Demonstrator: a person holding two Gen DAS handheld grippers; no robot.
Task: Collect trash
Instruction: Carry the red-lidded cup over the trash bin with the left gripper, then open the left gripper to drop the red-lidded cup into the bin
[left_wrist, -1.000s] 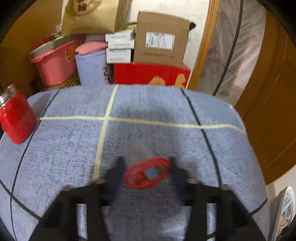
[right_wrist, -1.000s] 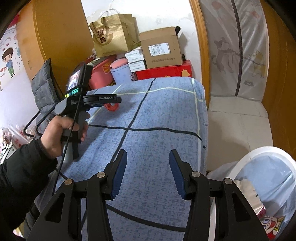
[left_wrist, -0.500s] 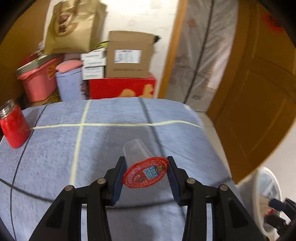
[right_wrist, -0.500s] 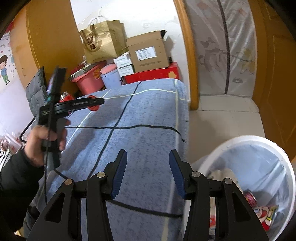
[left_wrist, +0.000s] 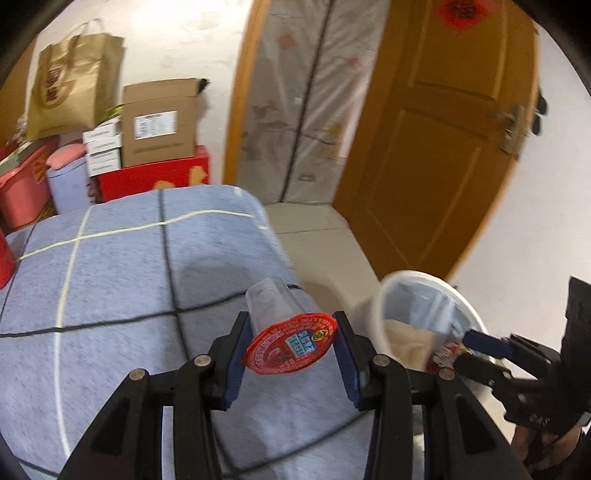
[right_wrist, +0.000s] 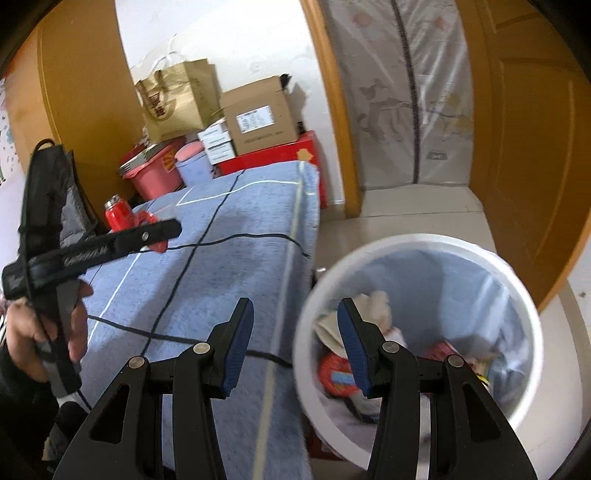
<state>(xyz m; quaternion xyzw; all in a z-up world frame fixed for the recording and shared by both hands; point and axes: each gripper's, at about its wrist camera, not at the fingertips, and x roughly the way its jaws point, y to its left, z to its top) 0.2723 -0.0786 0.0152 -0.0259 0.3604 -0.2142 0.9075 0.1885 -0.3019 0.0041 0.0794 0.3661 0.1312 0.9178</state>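
Left gripper (left_wrist: 290, 363) carries the clear plastic jelly cup with a red foil lid (left_wrist: 290, 345) toward the white round bin with a pale blue liner (right_wrist: 524, 314).
Left jaws are clamped on the cup just under the lid rim, cup lying roughly level, lid facing the camera, held in the air above the right edge of the bed with the blue-grey grid-line cover (left_wrist: 122, 280). The bin stands on the floor just beside that edge, trash already inside. To do it well: keep the squeeze steady, since thin plastic likely flexes or slips; bring the cup fully over the bin mouth before letting go, clear of the near rim. Right gripper (right_wrist: 295, 345) hangs over the bin's near rim, jaws apart, nothing between them; better moved aside for the drop. A red metal-capped jar (right_wrist: 117, 217) sits near the bed's far left edge.
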